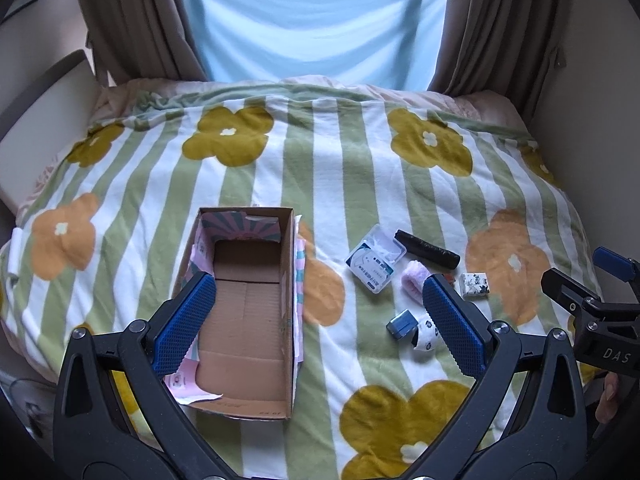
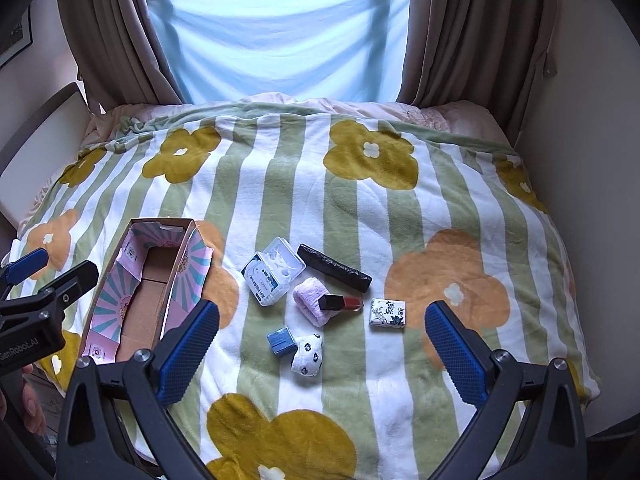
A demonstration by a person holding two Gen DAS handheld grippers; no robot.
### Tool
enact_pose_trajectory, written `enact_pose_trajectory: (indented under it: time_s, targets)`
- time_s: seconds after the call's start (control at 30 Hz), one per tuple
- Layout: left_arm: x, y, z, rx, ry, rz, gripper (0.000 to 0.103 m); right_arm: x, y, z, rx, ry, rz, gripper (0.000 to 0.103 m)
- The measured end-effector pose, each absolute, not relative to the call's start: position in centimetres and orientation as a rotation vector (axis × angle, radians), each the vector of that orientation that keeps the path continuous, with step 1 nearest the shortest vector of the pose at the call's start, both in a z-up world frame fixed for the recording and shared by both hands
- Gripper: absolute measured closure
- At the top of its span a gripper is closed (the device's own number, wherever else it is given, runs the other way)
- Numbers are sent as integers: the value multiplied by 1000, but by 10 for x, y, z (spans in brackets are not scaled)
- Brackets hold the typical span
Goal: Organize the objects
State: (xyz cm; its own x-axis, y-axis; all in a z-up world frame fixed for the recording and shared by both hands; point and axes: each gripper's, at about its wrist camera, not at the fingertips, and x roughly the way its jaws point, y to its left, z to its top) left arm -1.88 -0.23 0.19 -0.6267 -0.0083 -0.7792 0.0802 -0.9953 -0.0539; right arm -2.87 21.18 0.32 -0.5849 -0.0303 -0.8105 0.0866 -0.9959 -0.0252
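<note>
Both grippers spread wide, holding nothing.
Cardboard box (image 1: 244, 312) sits under the left gripper (image 1: 316, 320); small items (image 2: 312, 300) lie just ahead of the right gripper (image 2: 320, 352).

A bed under a green-striped flowered blanket (image 2: 360, 208) carries an open cardboard box (image 2: 138, 308), a clear plastic case (image 2: 272, 270), a black roll (image 2: 334, 267), a pink scrunchie (image 2: 308, 300), a lipstick (image 2: 340, 303), a patterned box (image 2: 387, 312), a blue block (image 2: 281, 341) and a rolled sock (image 2: 307, 354).

Home bedroom, blanketed bed (image 2: 360, 208), curtains (image 2: 452, 32)
</note>
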Motion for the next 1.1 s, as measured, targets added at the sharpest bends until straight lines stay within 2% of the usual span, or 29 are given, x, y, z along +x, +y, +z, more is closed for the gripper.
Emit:
enact_pose_trajectory:
  time_s: [0.73,0.77,1.1]
  targets:
    - [-16,-2,0,1266,266,-2677,1,-26,211,4,1395,94,-2740,1]
    - [-16,-3,0,1154,425,-2499,1,-26,211,4,1395,94,-2740,1]
    - [-18,-2,-2,1099,503,-2418,1,-26,210,5,1392,95,-2743,1]
